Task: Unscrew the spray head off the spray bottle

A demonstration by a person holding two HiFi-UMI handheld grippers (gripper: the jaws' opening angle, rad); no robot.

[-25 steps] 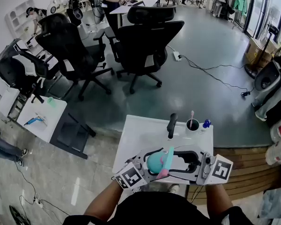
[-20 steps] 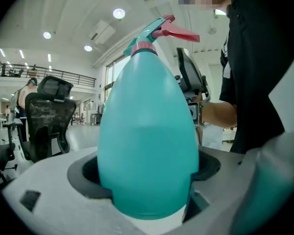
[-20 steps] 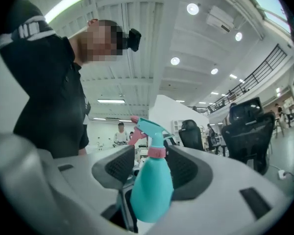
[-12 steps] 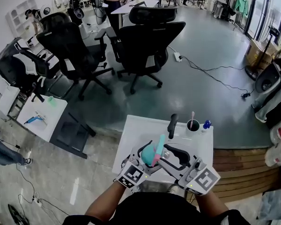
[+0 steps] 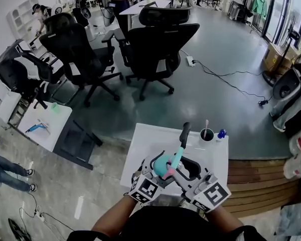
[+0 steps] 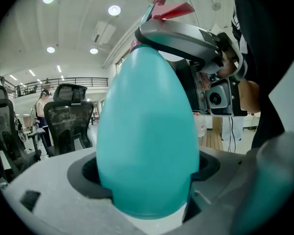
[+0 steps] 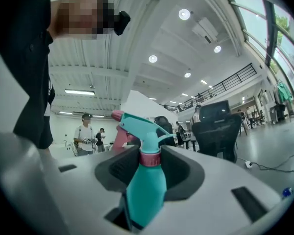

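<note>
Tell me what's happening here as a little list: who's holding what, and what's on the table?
held thing: teal spray bottle, up in the air between both grippers
left gripper: jaws shut on the bottle's fat body
right gripper: jaws have just been closing and now pinch the pink collar under the spray head
spray head: on the bottle, not unscrewed yet
white table: a cup and a black handle-like thing stand at its far edge
</note>
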